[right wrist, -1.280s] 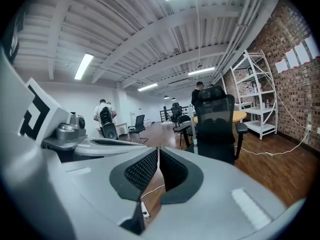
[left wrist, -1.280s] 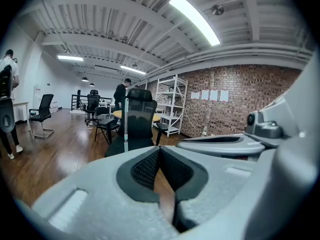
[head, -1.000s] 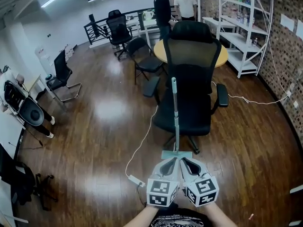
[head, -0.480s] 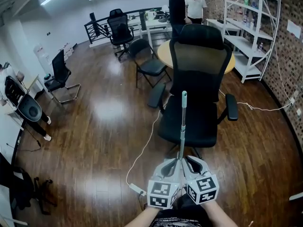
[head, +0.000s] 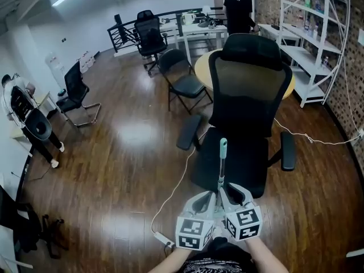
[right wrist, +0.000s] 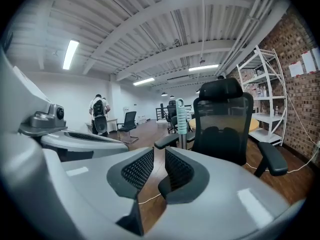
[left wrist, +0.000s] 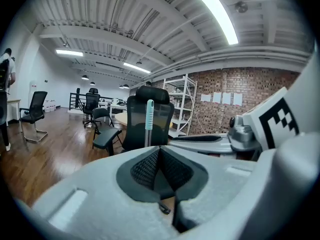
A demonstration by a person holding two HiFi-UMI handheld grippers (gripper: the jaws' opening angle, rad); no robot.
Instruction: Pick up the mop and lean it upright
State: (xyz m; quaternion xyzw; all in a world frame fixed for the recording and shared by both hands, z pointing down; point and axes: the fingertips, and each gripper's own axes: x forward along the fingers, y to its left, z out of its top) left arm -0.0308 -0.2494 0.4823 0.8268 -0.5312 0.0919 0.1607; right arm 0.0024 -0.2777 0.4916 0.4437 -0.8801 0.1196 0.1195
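The mop stands upright just in front of the black office chair, its pale green grip at the top. Its lower pole runs down between my two grippers, and its head is hidden behind them. My left gripper is left of the pole; its pads meet with nothing seen between them. My right gripper is right of the pole; its jaws are opening, with a bare gap between the pads. Both gripper views show the mop's grip beyond the jaws.
A white cable crosses the wood floor to a power strip left of my grippers. Behind the office chair are a round yellow table, a folding chair and a white shelf. A person stands far back.
The chair and mop pole have come nearer and lower in the head view. The mop's flat head, visible ahead of the grippers a second ago, is now hidden behind them.
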